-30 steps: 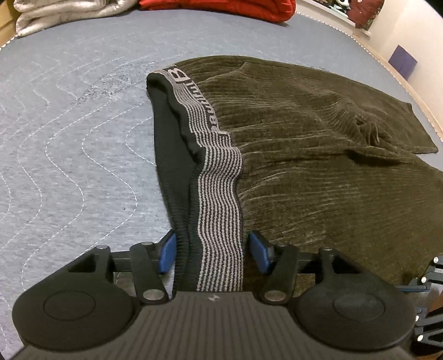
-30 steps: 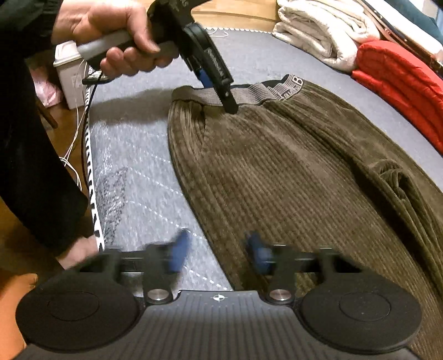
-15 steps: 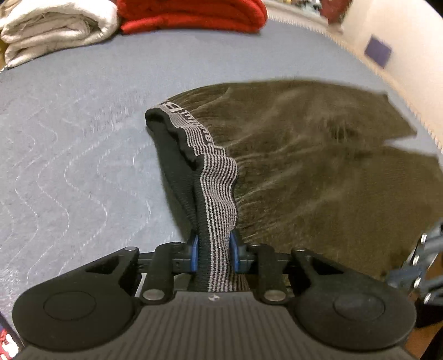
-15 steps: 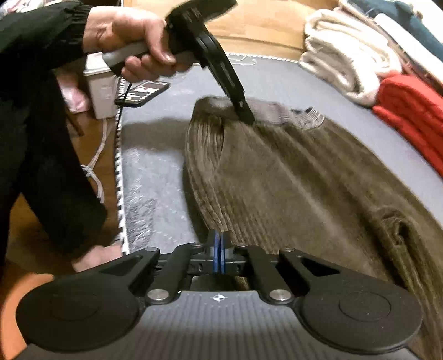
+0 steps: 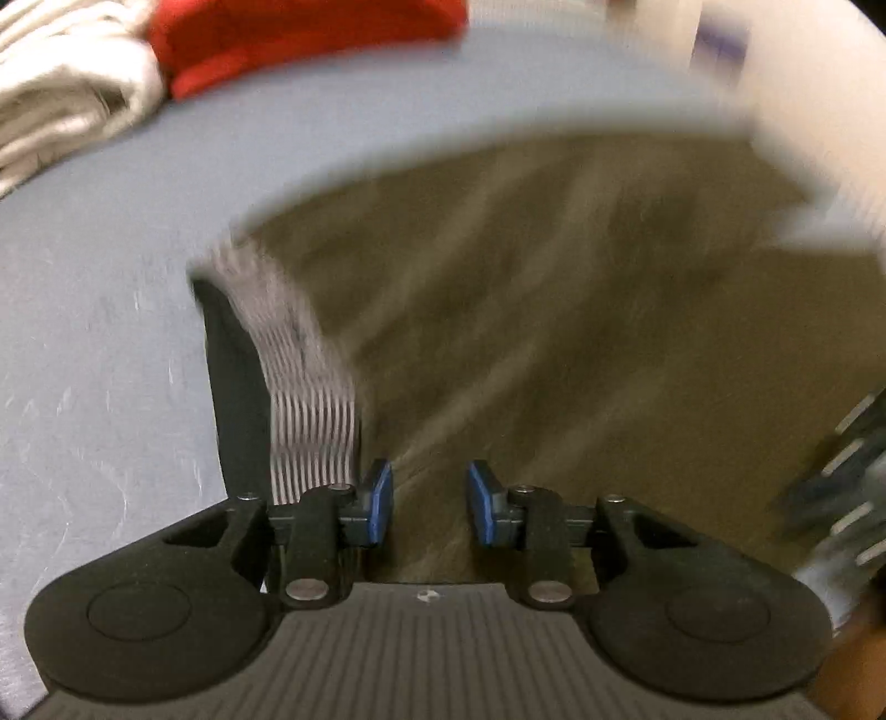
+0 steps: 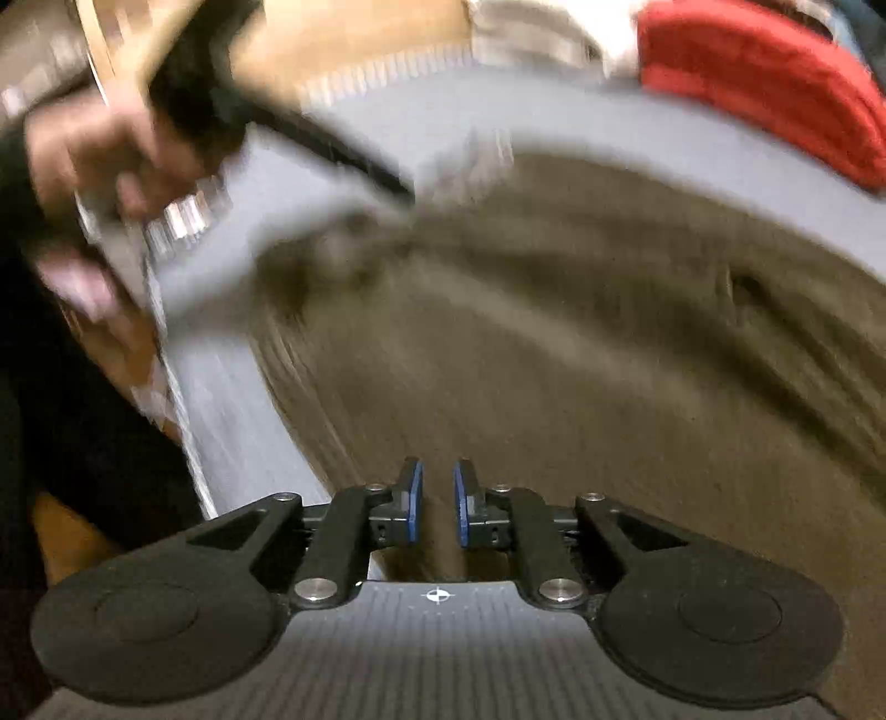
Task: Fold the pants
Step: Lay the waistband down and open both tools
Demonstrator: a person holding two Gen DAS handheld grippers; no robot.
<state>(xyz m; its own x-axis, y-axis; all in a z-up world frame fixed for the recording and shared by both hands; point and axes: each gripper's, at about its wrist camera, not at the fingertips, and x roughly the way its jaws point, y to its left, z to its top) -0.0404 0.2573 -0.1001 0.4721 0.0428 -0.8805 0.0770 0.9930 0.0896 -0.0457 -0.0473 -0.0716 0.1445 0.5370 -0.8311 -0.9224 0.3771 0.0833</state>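
The pants (image 5: 581,332) are lying spread on the grey-blue bed (image 5: 111,332), olive corduroy with a striped waistband (image 5: 310,399). Both views are smeared by motion, so fine detail is lost. In the left wrist view the waistband is running away from the camera along the left edge of the cloth, and the legs are stretching off to the right, so the long axis is lying across that view.

The left claw (image 5: 429,501) is sitting at the near end of the waistband, just to its right. Its jaws are opening, and the blue pads (image 5: 382,501) are standing apart over the corduroy without pressing it; the striped band is passing outside the left pad, not between the two.

The right claw (image 6: 437,507) is hanging over the near long edge of the pants, further along toward the legs. Its jaws are also opening, with a narrow gap and corduroy showing below it; no pinch is visible.

In the right wrist view a hand (image 6: 111,183) is carrying the left tool at the waistband corner. So the left claw is nearer the waist and the right nearer the legs. Any lengthwise fold would likely carry this near edge toward the far one.

Folded red (image 5: 310,39) and white (image 5: 61,105) cloth are lying at the far end of the bed.
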